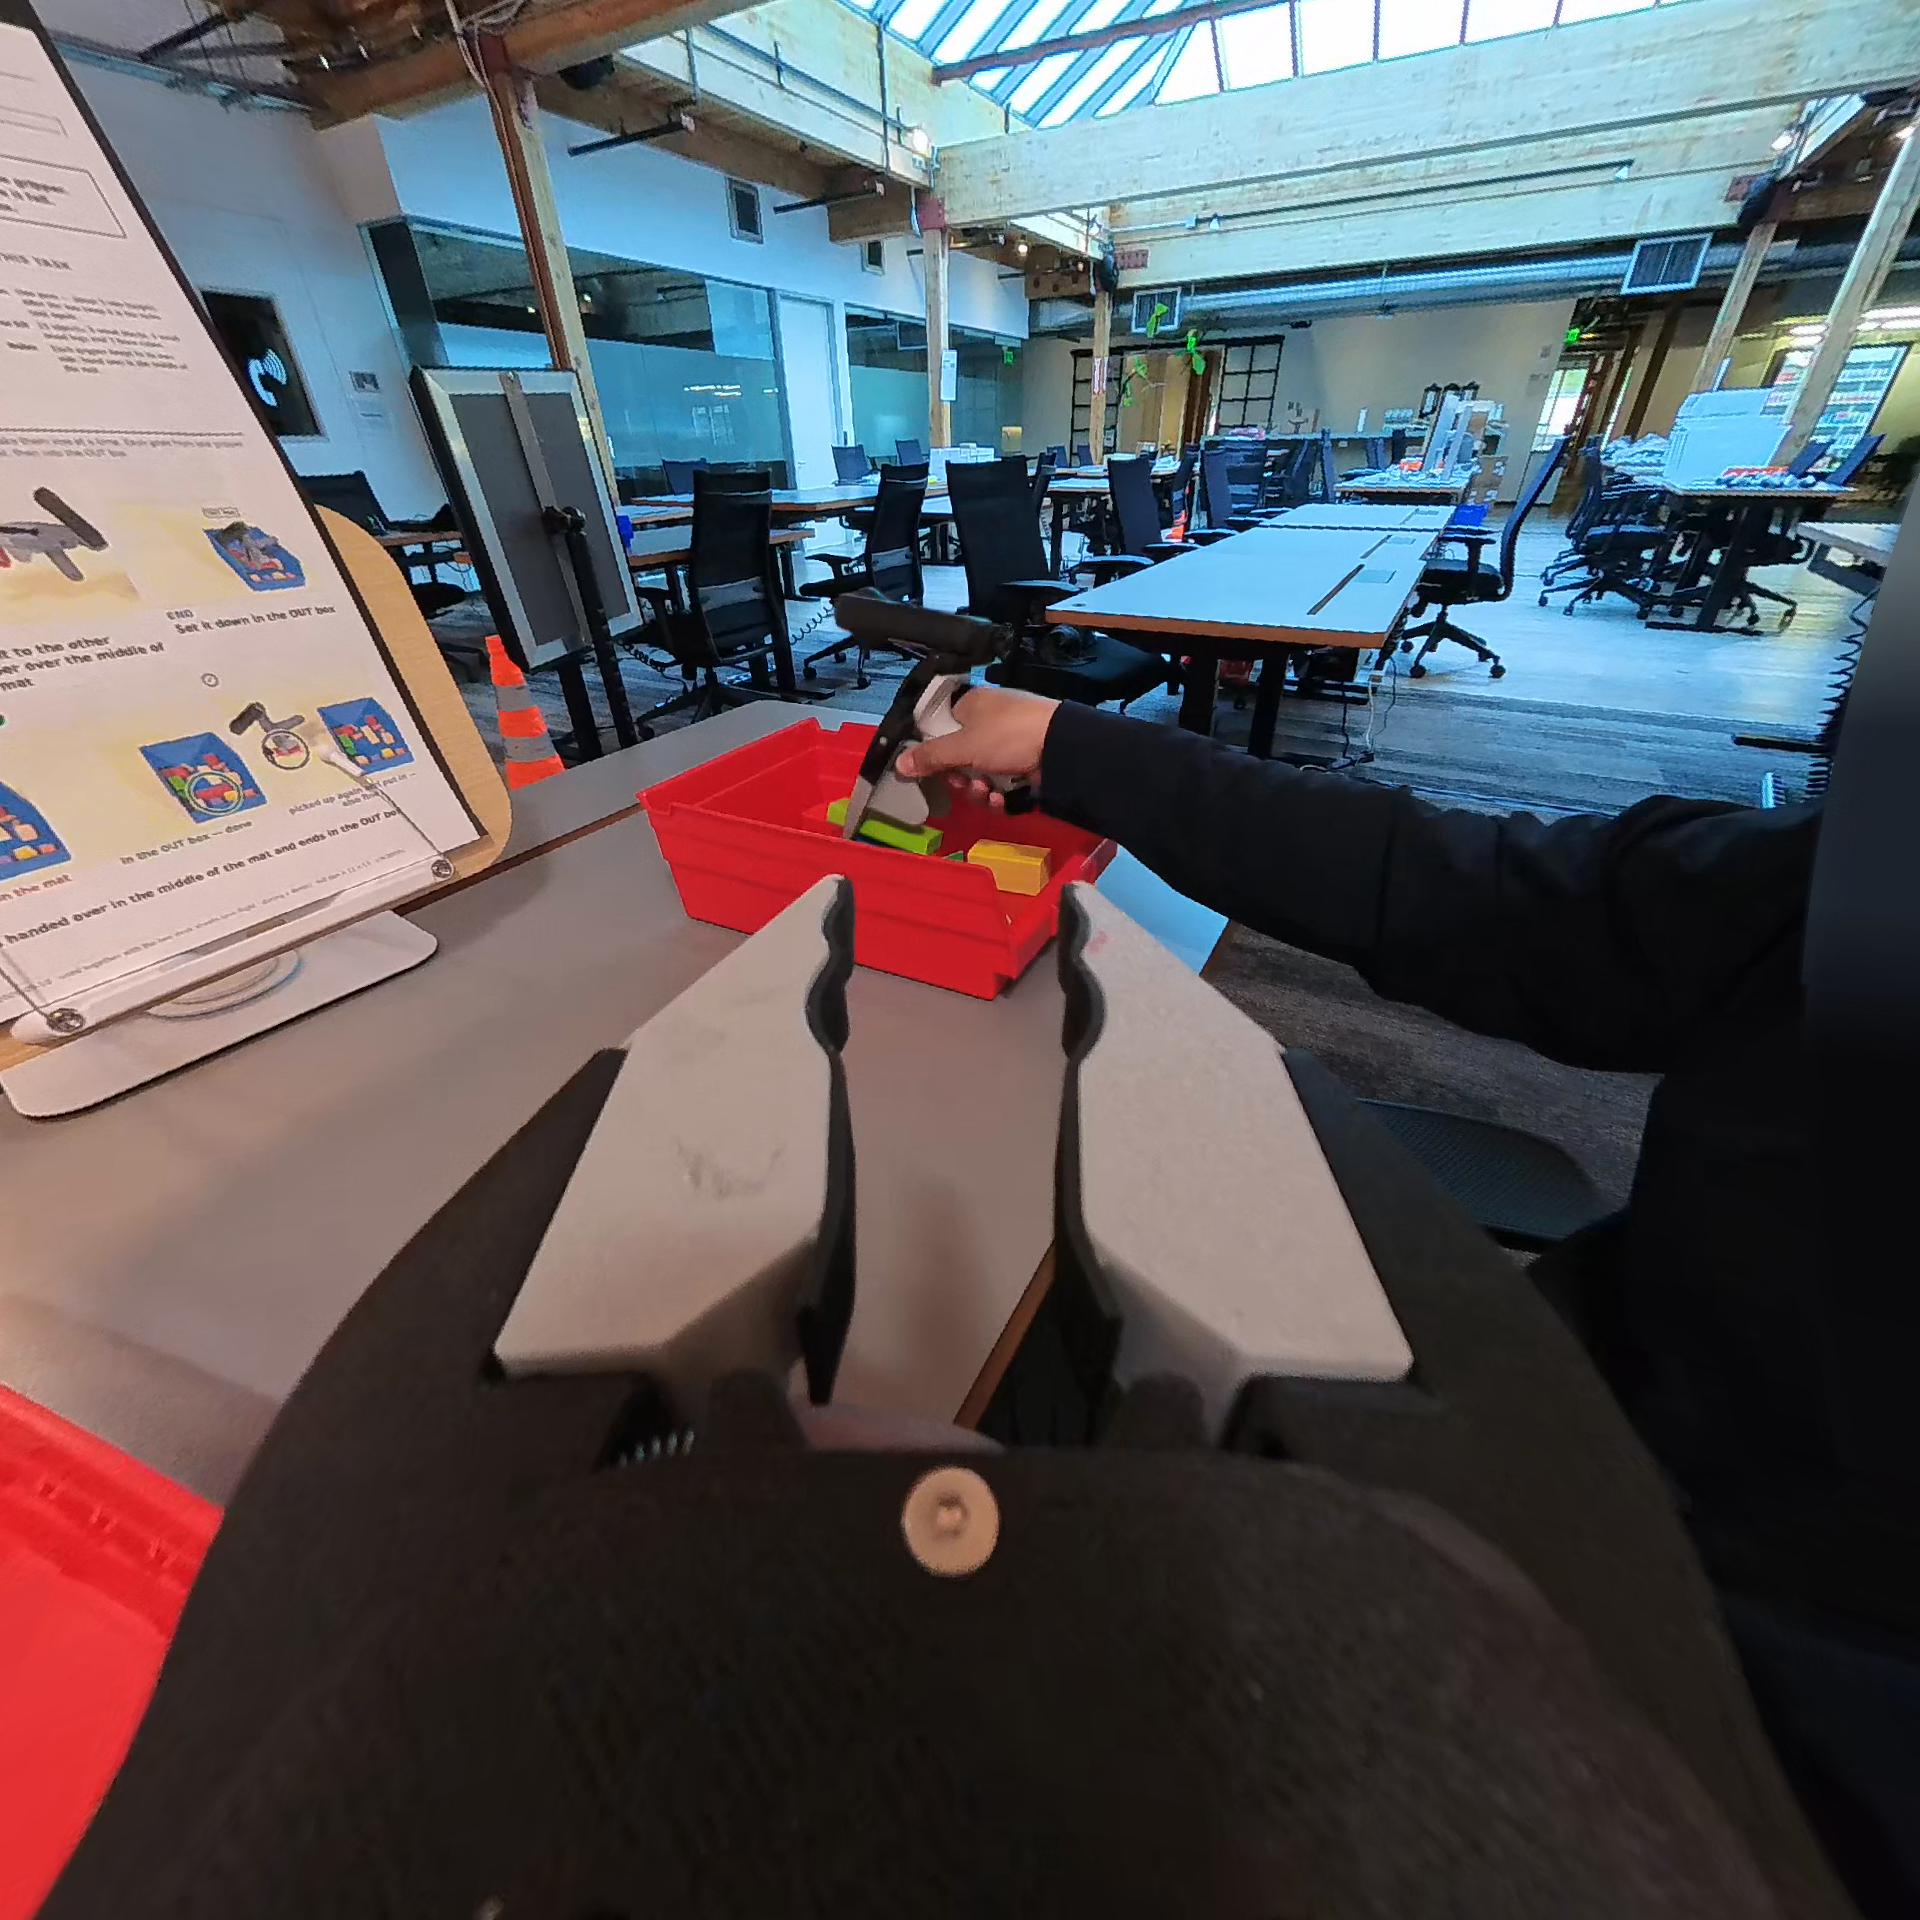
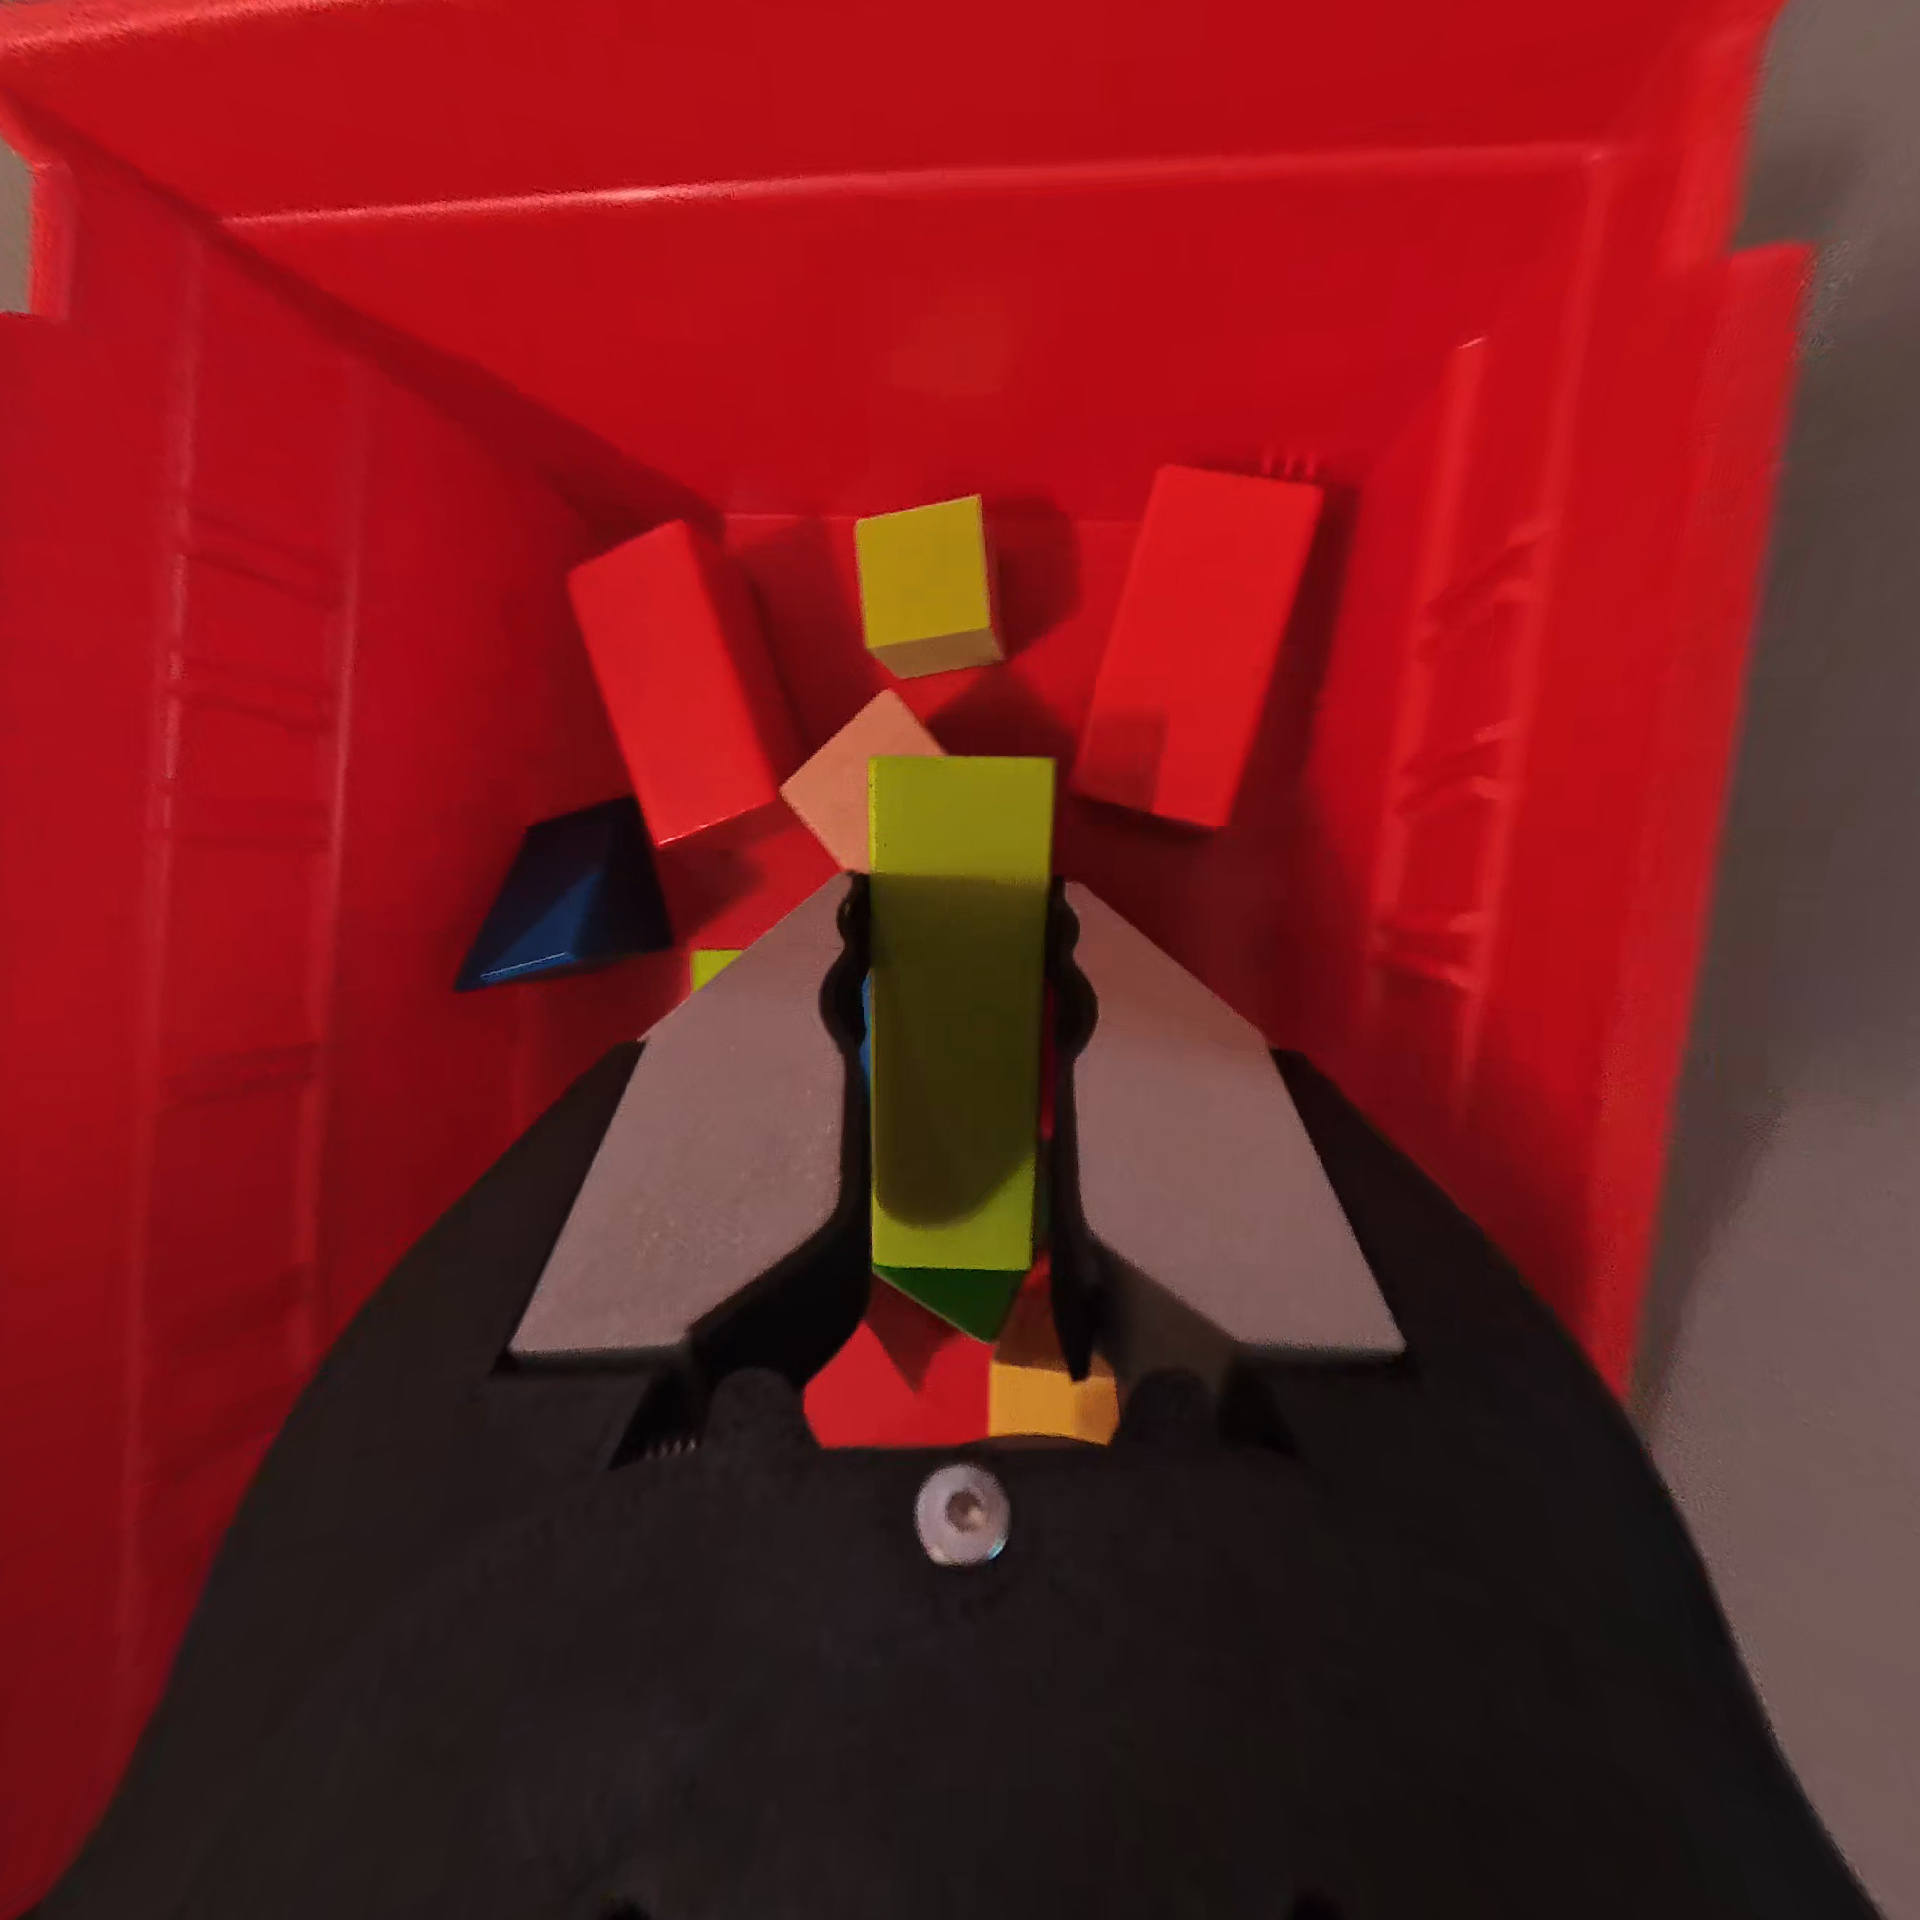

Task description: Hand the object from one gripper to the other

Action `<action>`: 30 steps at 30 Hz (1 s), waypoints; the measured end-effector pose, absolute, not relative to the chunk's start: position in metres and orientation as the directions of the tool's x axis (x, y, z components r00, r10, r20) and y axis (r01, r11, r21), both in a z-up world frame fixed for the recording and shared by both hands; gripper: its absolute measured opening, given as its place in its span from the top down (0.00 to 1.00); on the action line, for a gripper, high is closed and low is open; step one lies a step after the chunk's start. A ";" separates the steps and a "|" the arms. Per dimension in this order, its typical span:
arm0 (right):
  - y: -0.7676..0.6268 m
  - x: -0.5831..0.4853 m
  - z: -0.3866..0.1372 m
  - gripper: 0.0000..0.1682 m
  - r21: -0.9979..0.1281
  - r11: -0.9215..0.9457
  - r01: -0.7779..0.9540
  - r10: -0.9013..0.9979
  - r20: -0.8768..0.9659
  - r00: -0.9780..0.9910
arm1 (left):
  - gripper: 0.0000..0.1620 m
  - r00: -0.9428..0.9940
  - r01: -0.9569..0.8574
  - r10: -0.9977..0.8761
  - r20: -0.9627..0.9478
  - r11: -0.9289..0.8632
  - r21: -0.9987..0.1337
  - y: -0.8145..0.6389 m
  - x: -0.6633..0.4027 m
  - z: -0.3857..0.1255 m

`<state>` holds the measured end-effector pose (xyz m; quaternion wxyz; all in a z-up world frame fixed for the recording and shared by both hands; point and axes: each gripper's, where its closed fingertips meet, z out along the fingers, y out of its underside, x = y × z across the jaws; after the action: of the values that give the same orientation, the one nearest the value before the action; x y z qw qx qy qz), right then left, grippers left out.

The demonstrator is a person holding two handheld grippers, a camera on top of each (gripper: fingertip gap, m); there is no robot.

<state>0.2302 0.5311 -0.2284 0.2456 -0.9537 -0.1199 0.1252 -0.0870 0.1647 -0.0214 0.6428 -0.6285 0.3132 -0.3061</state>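
Green block [image 2: 956, 997] clamped in right tongs [image 2: 958, 914], left tongs [image 1: 951, 935] parted, empty.

At ten o'clock we see a white laminated instruction sheet [image 1: 187, 623] with small pictures, propped on a rounded wooden backboard with a flat white base [image 1: 312, 977] that rests on the grey surface [image 1: 416, 1195]. Just beyond the surface's far edge, at eleven o'clock, stands an orange traffic cone with grey bands [image 1: 520, 727], and behind it a grey framed board on a black stand [image 1: 540, 509]. Farther off, at twelve to two o'clock, we find black office chairs [image 1: 997, 551] around a long white table [image 1: 1247, 592], under pale timber beams [image 1: 1351, 156] and a glass skylight [image 1: 1455, 42].
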 end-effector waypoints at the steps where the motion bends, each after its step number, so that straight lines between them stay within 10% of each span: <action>1: 0.533 0.235 -0.227 0.81 -0.505 -0.846 0.173 0.284 -0.151 0.947 | 0.77 0.616 -0.001 -0.787 -0.018 0.022 -1.000 0.165 -0.087 -0.022; 30: 0.519 0.274 -0.256 0.81 -0.285 -0.886 0.365 0.319 0.196 0.927 | 0.78 0.605 -0.012 -0.796 -0.024 0.021 -1.000 0.164 -0.083 -0.024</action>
<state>0.2738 0.5188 -0.2558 0.1602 -0.9685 -0.1768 -0.0720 -0.0828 0.1635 -0.0238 0.6383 -0.6288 0.3210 -0.3070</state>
